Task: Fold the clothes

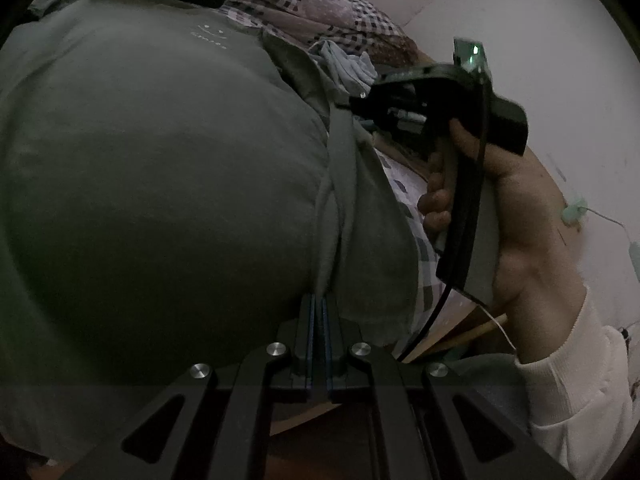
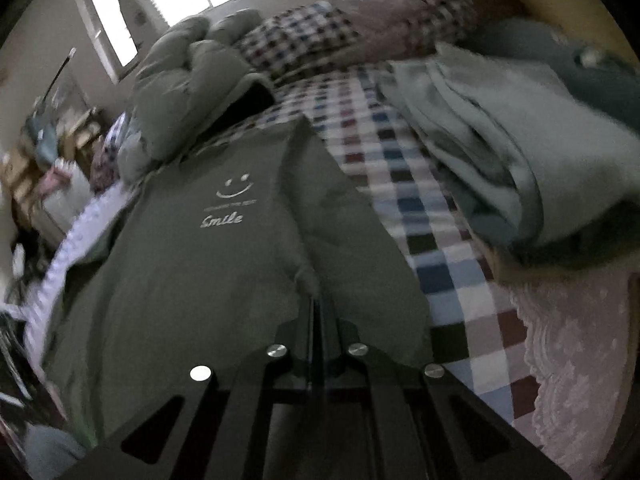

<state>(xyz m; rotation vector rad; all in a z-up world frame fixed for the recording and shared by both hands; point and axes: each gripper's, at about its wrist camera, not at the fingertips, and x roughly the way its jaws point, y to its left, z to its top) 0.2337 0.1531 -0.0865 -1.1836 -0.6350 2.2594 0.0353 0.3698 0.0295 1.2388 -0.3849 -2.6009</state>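
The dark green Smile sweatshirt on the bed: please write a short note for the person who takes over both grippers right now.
Left gripper: shut on the hem of the dark green cotton sweatshirt with the white Smile print.
Right gripper: shut on the same sweatshirt, near its right edge.
The sweatshirt lies front up on the checked bedsheet. A pile of pale grey-green clothes sits to its right.
Done: both edges are gripped.
Left: no fold shows yet; fold the sweatshirt, then probably the pile.
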